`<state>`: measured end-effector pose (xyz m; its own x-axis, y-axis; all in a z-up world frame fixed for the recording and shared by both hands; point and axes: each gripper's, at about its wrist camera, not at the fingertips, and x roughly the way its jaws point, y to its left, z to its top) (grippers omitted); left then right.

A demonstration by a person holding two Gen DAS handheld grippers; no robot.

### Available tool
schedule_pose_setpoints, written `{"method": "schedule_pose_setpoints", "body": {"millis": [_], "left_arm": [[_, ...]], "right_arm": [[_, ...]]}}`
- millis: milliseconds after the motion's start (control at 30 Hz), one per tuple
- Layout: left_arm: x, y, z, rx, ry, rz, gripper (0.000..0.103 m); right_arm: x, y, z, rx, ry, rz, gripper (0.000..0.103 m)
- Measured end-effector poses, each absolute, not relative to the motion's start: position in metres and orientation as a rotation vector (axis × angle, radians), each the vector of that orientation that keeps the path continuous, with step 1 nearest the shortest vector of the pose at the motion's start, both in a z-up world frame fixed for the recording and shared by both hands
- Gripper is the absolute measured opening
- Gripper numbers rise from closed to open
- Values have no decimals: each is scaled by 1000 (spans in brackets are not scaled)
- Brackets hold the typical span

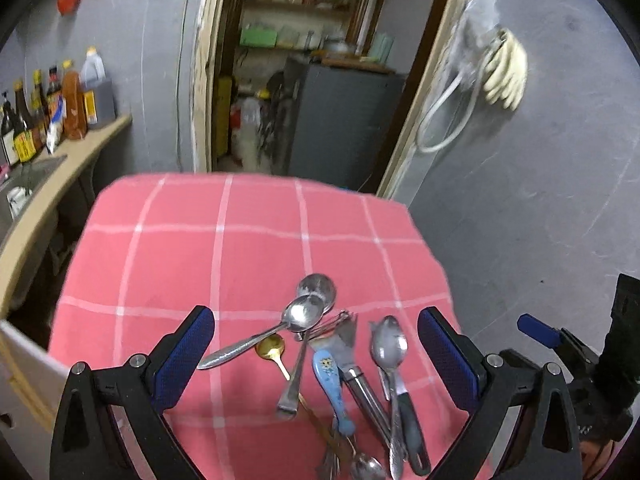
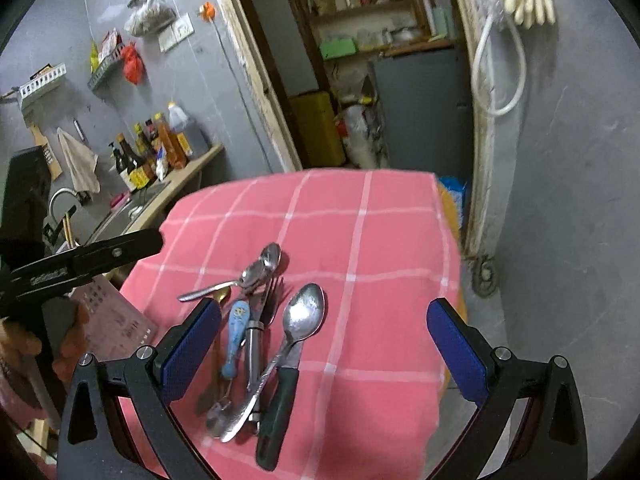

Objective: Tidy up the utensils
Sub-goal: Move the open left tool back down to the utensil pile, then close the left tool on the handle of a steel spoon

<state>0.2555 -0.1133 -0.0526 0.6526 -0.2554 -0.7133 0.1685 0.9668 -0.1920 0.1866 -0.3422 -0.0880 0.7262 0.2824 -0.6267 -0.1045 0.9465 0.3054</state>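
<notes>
A heap of utensils lies on the pink checked cloth (image 1: 180,264) (image 2: 392,248). It holds steel spoons (image 1: 304,312) (image 2: 304,314), a small gold spoon (image 1: 271,347), a blue-handled ceramic spoon (image 1: 330,380) (image 2: 237,330), a fork (image 2: 271,296), tongs (image 1: 362,388) and a dark-handled tool (image 1: 412,424) (image 2: 280,408). My left gripper (image 1: 316,332) hangs open above the heap, touching nothing. My right gripper (image 2: 324,322) also stands open over the heap, with the large spoon between its fingers but not gripped. The right gripper (image 1: 540,332) shows at the left wrist view's right edge; the left gripper's arm (image 2: 80,260) shows in the right wrist view.
A counter with sauce bottles (image 1: 48,112) (image 2: 152,152) and a sink (image 2: 116,216) runs along the left wall. Behind the table an open doorway shows shelves and a grey cabinet (image 1: 344,120) (image 2: 420,108). Gloves (image 1: 506,70) hang on the right wall. A gloved hand (image 2: 24,344) is at left.
</notes>
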Motion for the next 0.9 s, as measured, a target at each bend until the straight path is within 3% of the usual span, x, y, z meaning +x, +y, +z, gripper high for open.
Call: {"method": "schedule_pose_setpoints", "body": {"millis": [67,133,333,433,633,767,900], "left_arm": [[270,-115,-67,-120,867,-239,92],[279,-118,-79,-118,903,-237,82],[302,-125,-109,-98,983,-247,70],[311,-130,-119,-77,1012,-251,68],[328,-141,-134,-9,1058,-255,59],[337,-141,-137,-20,1070,-261,59],[342,-144,-144,10,1106,-247,46]], "right_arm": [[199,-339,-100,261,750,239,94],[210,-335,-112,264,775,254,79],[233,-324,-137,273,824,300,58],[242,-317,-147,276,846,315,48],[253,-313,-161,283,876,329,35],[259,-313,-167,294,886,344,32],[266,-311,-172,314,899,376,32]]}}
